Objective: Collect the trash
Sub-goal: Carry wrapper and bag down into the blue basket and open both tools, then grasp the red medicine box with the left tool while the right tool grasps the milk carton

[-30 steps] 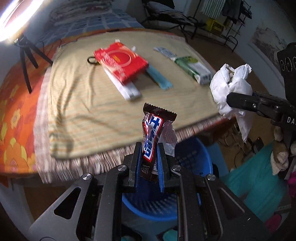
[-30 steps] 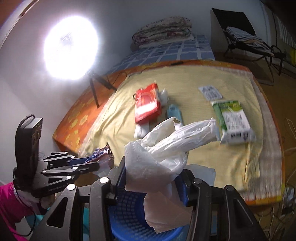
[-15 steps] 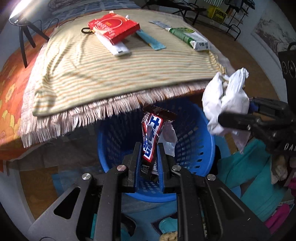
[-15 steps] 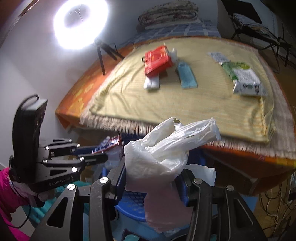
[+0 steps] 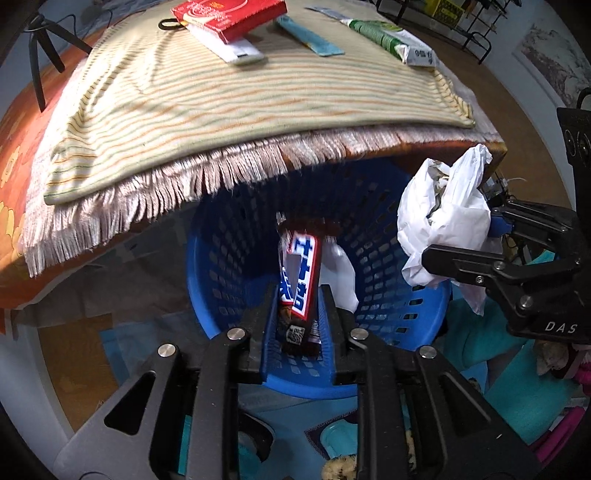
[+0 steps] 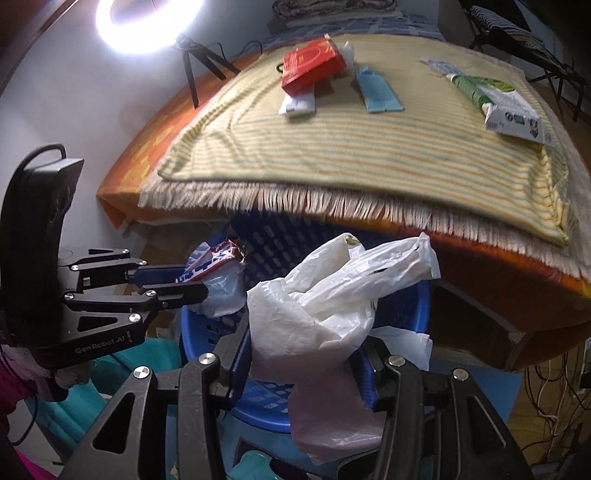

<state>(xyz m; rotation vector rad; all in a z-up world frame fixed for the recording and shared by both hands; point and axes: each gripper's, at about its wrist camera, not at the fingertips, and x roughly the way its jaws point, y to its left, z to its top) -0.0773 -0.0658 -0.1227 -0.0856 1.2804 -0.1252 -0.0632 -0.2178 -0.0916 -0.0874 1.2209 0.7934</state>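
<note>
My left gripper [image 5: 297, 291] points down into a blue plastic basket [image 5: 229, 258] that stands under the table's fringed edge. Between its fingers stands a brown, red and blue candy wrapper [image 5: 301, 273] with a scrap of clear plastic [image 5: 341, 277] behind it. The jaws are opening, and the wrapper still stands upright against the pads. My right gripper [image 6: 304, 332] is shut on a crumpled white plastic bag [image 6: 332, 291] over the basket's [image 6: 280, 236] right side. Each gripper shows in the other's view: the left gripper [image 6: 192, 280] with the wrapper [image 6: 210, 260], the right gripper [image 5: 461, 236] with the bag [image 5: 439, 214].
The table above carries a striped cloth [image 5: 184, 110] with a red packet [image 5: 229, 14], a white packet [image 5: 240, 51], a blue sachet [image 5: 310, 37] and a green-white pack [image 5: 399, 44]. A ring light [image 6: 147, 22] stands at the back left. Teal cloth [image 5: 517, 387] lies around the basket.
Both grippers have sunk from above the table top to below its fringed edge, over the basket's mouth. The left fingers stand slightly wider around the wrapper.
</note>
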